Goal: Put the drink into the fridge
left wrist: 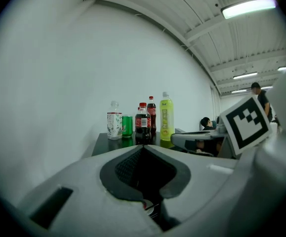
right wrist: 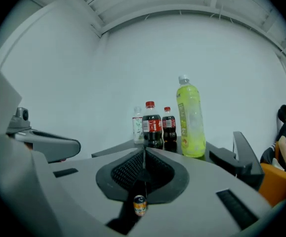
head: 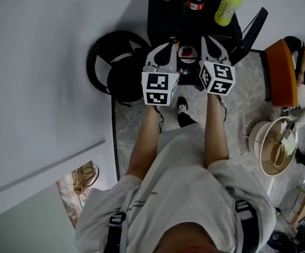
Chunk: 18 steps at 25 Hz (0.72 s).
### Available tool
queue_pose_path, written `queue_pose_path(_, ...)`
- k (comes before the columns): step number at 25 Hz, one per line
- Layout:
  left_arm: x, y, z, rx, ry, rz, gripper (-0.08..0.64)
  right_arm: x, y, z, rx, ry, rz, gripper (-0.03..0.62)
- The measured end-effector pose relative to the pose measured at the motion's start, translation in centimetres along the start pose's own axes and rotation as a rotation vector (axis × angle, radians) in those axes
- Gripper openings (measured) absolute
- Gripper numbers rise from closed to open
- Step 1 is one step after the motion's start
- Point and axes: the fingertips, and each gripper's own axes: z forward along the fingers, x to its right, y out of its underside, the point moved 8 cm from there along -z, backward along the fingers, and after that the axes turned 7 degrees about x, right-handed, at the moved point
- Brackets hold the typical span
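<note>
Two cola bottles (left wrist: 143, 125), one yellow bottle (left wrist: 166, 117), one green can (left wrist: 127, 126), left claw (left wrist: 143, 148), right claw (right wrist: 143, 151) both closed

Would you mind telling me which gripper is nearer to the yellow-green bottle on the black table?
Right. The right gripper is just short of the yellow-green bottle, slightly to its left in the head view, not touching it. The left gripper is farther left.
</note>
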Motion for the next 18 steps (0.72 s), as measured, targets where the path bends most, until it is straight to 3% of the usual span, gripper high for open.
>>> queue_pose_path(4,-1.8,-1.1,3.4,0.020,-0.003,0.011,0.009,0.6,-1.6,4.6,0.007,-0.039,-0.008,0.018)
queue_pose_path(7,-2.5,-2.1,5.5,0.053,-0.008,0.002,0.009,0.7,-2.9,7.6,0.011,-0.088,-0.014,0.156)
queue_pose_path(12,-3.1,-3.3,8.1,0.080,-0.015,0.028,0.009,1.3,-4.5,10.8,-0.004,-0.089,-0.044,0.274)
queue_pose_path(18,-4.5,-4.4,10.7,0.099,-0.035,0.049,0.009,2.0,-4.5,14.6,-0.119,-0.100,-0.091,0.328)
